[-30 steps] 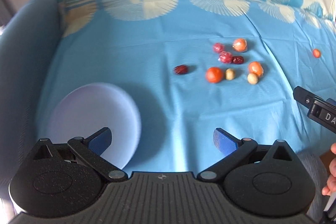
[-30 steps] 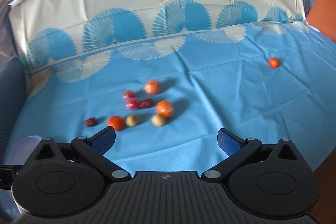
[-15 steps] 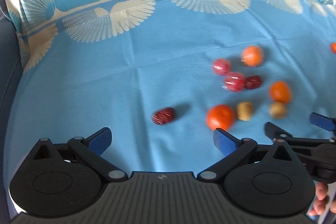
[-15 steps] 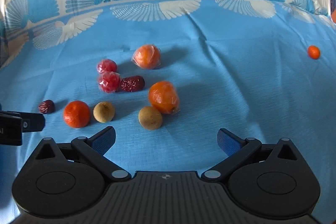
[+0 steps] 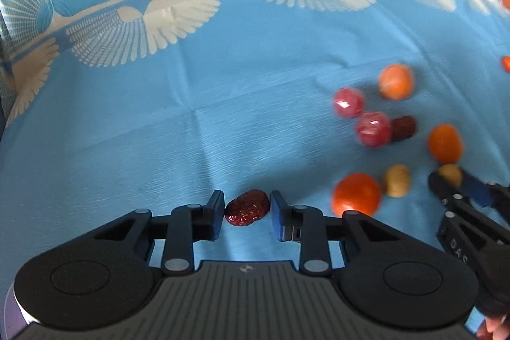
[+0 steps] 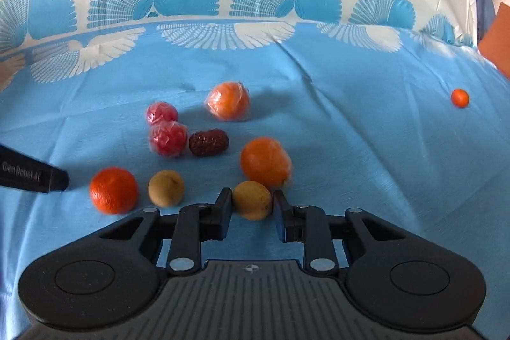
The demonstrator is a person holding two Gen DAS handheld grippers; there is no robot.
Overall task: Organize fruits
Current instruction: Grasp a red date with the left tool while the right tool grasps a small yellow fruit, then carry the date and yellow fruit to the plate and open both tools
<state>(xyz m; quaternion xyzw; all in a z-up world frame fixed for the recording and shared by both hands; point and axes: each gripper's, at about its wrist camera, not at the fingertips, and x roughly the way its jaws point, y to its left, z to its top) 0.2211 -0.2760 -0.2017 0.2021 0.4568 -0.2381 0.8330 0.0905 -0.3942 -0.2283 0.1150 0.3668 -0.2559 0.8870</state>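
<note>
While the fruits lay scattered on the blue tablecloth (image 6: 350, 148), both grippers had just been closing, each with a fruit between its jaws. The left gripper (image 5: 247, 211) bracketed a wrinkled, dark red date (image 5: 247, 207); the left pad sat against it, though whether the right pad quite touched could not be told. That date lay alone on the cloth, apart from the main cluster to its right.

The right gripper (image 6: 251, 206) had narrowed onto a round, tan-brown longan (image 6: 251, 203), both pads meeting its sides, just below a large orange (image 6: 265, 161) that looked wrapped in clear film. A second longan (image 6: 165, 187) rested to the left, beside a bright, unwrapped tangerine (image 6: 113, 189). Farther back lay two shiny red fruits in film (image 6: 168, 138), one touching a second dark date (image 6: 208, 142), and another film-wrapped orange (image 6: 228, 100). A tiny orange fruit (image 6: 460, 98) sat well apart at the far right.

Fan-shaped blue and white patterns ran along the cloth's far border.
</note>
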